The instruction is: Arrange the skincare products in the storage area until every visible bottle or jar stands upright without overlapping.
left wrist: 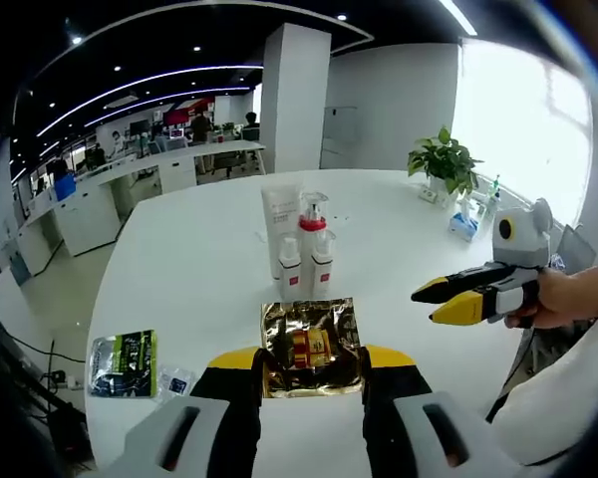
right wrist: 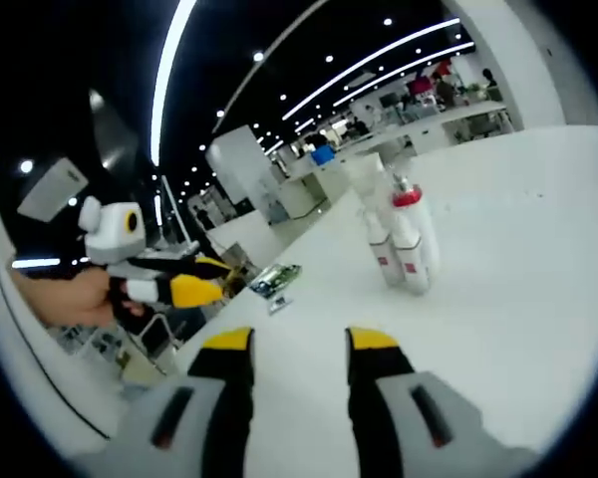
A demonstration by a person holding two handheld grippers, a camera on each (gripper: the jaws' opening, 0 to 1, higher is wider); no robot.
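While its jaws pinch a shiny, crinkly gold packet (left wrist: pixel 311 344), the left gripper (left wrist: pixel 314 360) faces smooth white bottles (left wrist: pixel 305 254) — the right gripper (right wrist: pixel 299 341) gapes wide, holding nothing.

Bare white table (left wrist: pixel 189 259) all round the bottle cluster (left wrist: pixel 301 244) — gold packet (left wrist: pixel 311 344) just in front.

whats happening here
A person works at a white table with a tool in each hand. The left tool is shut on a gold pouch, short of a cluster of upright bottles. The right tool hangs open and empty off to the side.
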